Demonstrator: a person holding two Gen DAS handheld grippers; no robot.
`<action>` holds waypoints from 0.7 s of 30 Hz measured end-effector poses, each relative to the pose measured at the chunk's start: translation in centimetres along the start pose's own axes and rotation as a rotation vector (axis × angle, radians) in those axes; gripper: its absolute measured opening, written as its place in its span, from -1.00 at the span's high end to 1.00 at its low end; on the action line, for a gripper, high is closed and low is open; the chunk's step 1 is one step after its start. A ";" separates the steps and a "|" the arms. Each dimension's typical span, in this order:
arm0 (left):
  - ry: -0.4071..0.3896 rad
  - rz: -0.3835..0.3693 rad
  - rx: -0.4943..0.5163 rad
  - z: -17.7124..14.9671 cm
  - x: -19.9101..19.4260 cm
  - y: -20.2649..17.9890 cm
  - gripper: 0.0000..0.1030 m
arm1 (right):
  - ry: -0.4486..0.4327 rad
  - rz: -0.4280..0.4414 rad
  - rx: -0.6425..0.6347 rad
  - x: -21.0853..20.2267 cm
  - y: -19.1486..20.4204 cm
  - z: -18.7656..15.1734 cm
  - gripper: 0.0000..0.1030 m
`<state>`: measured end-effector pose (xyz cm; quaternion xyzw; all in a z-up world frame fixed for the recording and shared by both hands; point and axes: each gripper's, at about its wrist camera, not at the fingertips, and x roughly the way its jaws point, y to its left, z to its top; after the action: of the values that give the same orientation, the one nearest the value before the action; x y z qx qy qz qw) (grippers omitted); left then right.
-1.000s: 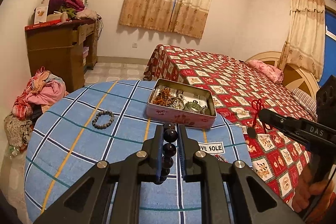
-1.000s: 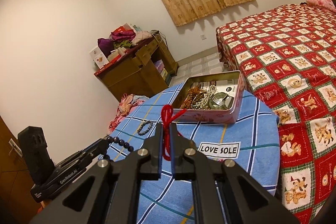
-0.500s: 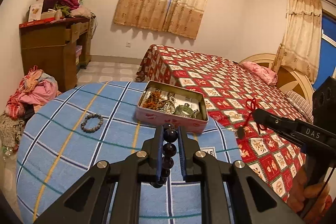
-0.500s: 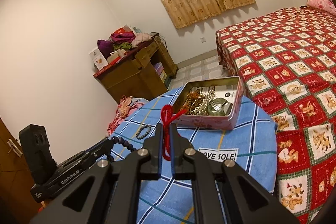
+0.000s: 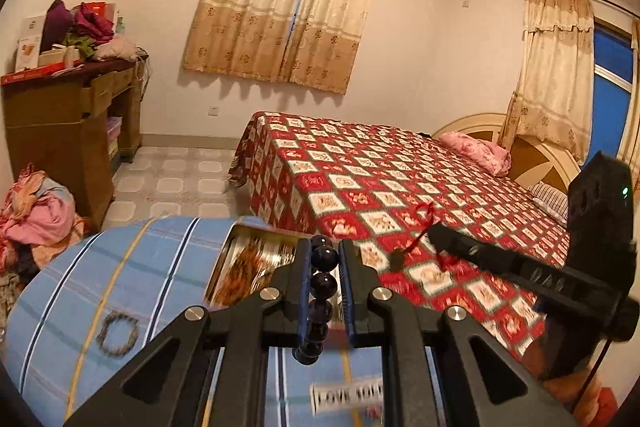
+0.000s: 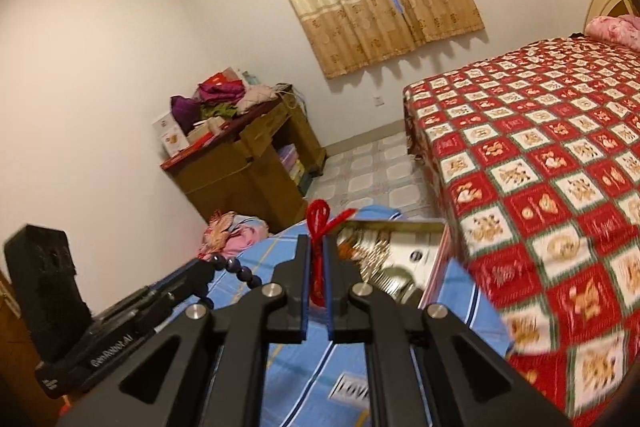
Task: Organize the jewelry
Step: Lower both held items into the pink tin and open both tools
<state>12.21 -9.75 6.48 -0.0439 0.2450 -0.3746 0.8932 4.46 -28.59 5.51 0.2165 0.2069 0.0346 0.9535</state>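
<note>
My left gripper [image 5: 323, 247] is shut on a dark bead bracelet [image 5: 322, 283] that hangs between its fingers above the near edge of the pink jewelry tin [image 5: 240, 267]. My right gripper [image 6: 317, 243] is shut on a red cord bracelet [image 6: 318, 223], just short of the same tin [image 6: 404, 259], which holds several chains and beads. In the left wrist view the right gripper [image 5: 434, 233] shows at the right with the red cord [image 5: 424, 223]. In the right wrist view the left gripper [image 6: 208, 267] shows at the left with its beads [image 6: 240, 269]. A grey bead bracelet [image 5: 117, 333] lies on the blue cloth.
The tin sits on a round table with a blue striped cloth [image 5: 132, 267] bearing a white label [image 5: 346, 395]. A bed with a red patterned cover [image 5: 400, 187] stands right of it. A wooden desk [image 5: 68, 123] and a clothes pile [image 5: 36, 223] are at the left.
Both grippers have moved forward toward the tin, which is now much closer and partly behind the fingers. Both views have tilted upward. Each gripper still holds its bracelet.
</note>
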 end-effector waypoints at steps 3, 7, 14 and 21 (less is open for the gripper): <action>0.007 0.004 0.004 0.5 2.9 0.1 0.75 | 0.032 -0.031 0.003 2.7 -1.4 0.5 0.84; 0.055 0.027 -0.002 0.2 7.3 0.3 0.75 | 0.097 -0.080 0.019 6.8 -4.0 0.0 0.84; 0.203 0.097 0.001 -2.5 13.9 1.2 0.75 | 0.188 -0.135 0.024 11.0 -6.5 -1.5 0.83; 0.262 0.204 0.023 -2.8 15.6 1.3 0.74 | 0.193 -0.125 0.086 10.9 -7.7 -1.5 0.19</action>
<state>21.10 -19.31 -2.61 0.0408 0.3582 -0.2874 0.8874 13.65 -33.27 -3.14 0.2397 0.3123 -0.0133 0.9192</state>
